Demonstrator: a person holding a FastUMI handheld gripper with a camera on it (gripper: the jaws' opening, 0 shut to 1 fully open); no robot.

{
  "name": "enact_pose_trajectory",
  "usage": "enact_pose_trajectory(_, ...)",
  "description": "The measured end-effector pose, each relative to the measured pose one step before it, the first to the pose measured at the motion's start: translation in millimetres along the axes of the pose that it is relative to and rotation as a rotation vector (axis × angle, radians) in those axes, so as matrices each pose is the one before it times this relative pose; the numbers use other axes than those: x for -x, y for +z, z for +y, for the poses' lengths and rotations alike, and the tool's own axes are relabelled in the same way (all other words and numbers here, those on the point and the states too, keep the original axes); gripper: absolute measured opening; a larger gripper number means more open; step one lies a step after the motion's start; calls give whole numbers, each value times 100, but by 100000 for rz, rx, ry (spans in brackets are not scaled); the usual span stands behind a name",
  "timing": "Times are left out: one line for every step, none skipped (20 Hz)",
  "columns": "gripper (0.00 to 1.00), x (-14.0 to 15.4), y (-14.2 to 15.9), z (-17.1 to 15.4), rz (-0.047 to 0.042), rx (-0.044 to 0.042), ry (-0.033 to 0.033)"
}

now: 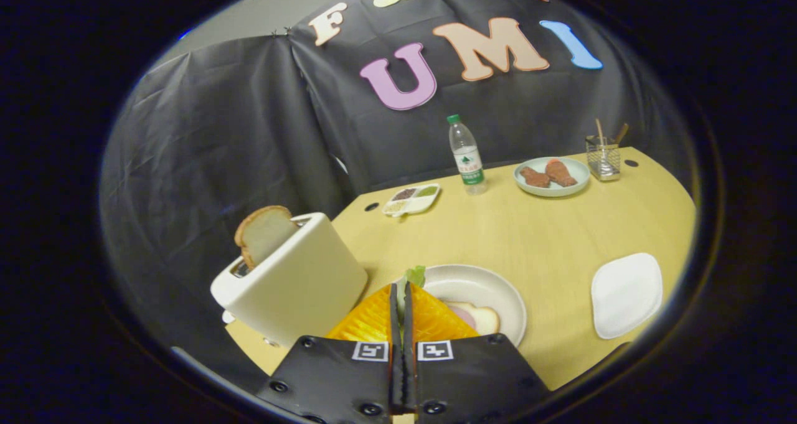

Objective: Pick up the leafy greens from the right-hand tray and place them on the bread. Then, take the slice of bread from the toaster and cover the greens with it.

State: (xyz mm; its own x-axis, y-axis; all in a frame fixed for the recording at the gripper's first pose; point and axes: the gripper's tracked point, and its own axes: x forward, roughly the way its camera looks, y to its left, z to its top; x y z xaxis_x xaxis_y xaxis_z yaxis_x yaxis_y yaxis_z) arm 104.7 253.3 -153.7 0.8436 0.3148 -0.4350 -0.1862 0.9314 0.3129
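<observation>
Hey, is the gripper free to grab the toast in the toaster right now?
Probably not yet: the gripper is shut on the leafy greens. The bread slice stands clear above the toaster, unobstructed.

Toaster [292,281] close beside tool [402,299].

We are in a staged recording booth dressed as a kitchen, not a real home: black cloth [205,137] hangs as the wall behind a pale wooden table [560,237] set with a toaster [299,281], plates of food [551,176], a water bottle [467,156] and a condiment tray [411,200].
</observation>
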Motion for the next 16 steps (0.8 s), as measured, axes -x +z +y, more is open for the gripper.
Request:
enact_pose_trajectory(3, -178, -420, -1379, 972, 972, -3986)
enact_pose_trajectory(3, -307, -792, -985, 2086, 642, -2542)
enact_pose_trajectory(3, -328, -735, -793, 2079, -14, -1443)
enact_pose_trajectory(4, -351, -782, -435, 2129, 167, -1155)
enact_pose_trajectory(4, -438, -459, -458, 1715, 786, -931)
enact_pose_trajectory(5, -166, -477, -403, 1198, 1629, -1435)
enact_pose_trajectory(5, -106, -210, -194, 383, 1795, -871)
enact_pose_trajectory(5, -162, -157, -96, 19, 1394, -1038)
enact_pose_trajectory(5, 13, 33, -229, -173, 1050, -983)
enact_pose_trajectory(10, -146, -179, -338, 375, 1942, -1481)
enact_pose_trajectory(14, 136, -86, -50, 309, 1949, -539)
enact_pose_trajectory(14, 82, -40, -42, 85, 1030, -505)
enact_pose_trajectory(14, 62, -52, -225, 106, 1331, -1074)
enact_pose_trajectory(24, 95, -101, -421, -34, 2201, -1641)
enact_pose_trajectory(33, 241, 264, -373, -1035, 1937, -1526)
enact_pose_trajectory(41, 190, 180, -525, -986, 889, -1761)
